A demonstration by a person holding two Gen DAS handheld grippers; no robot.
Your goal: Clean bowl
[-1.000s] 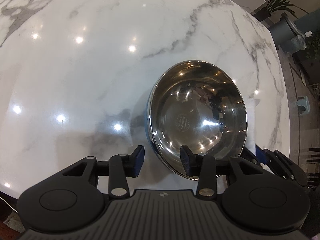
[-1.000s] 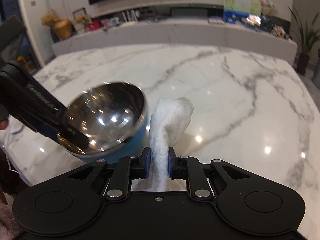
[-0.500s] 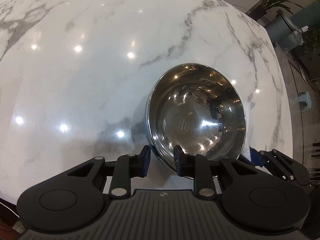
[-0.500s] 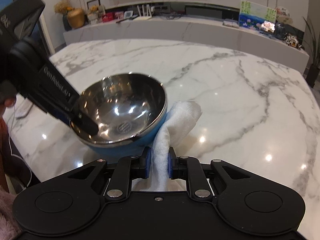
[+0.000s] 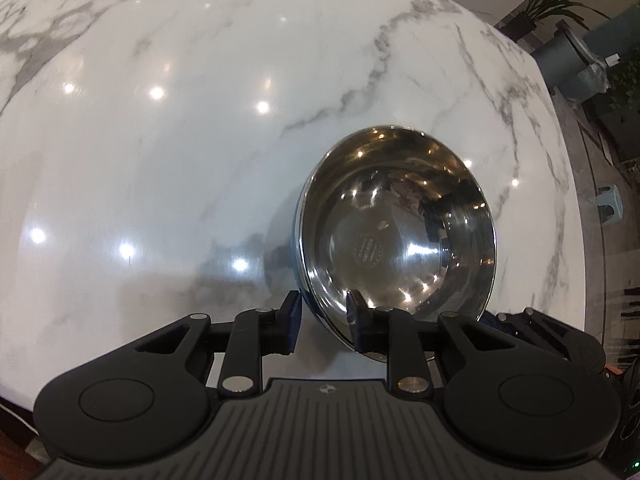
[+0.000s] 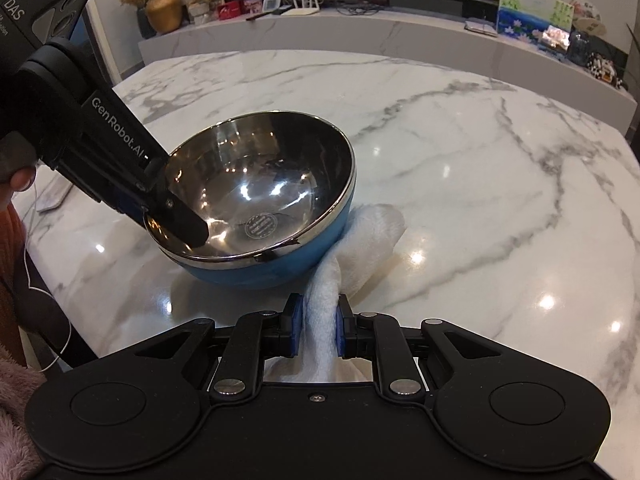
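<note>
Surface: marble table, glossy white with grey veins; a long sideboard with ornaments stands behind it.

Change: across the last second my left gripper has narrowed from a wide gap onto the near rim of the steel bowl, and the bowl has tipped up so its mouth faces my right side more openly. My right gripper has brought the white cloth from beside the bowl to against its blue outer wall.

Meaning: I judge the bowl is now steadied for wiping, with the outside being reached first; the inside is not yet wiped.

Left gripper: one finger inside the bowl, one outside, rim between them; whether it grips fully I cannot tell.

Right gripper: clamped on the cloth.

Bowl: tilted on the table, just ahead and left of my right gripper, cloth touching its far right side.
</note>
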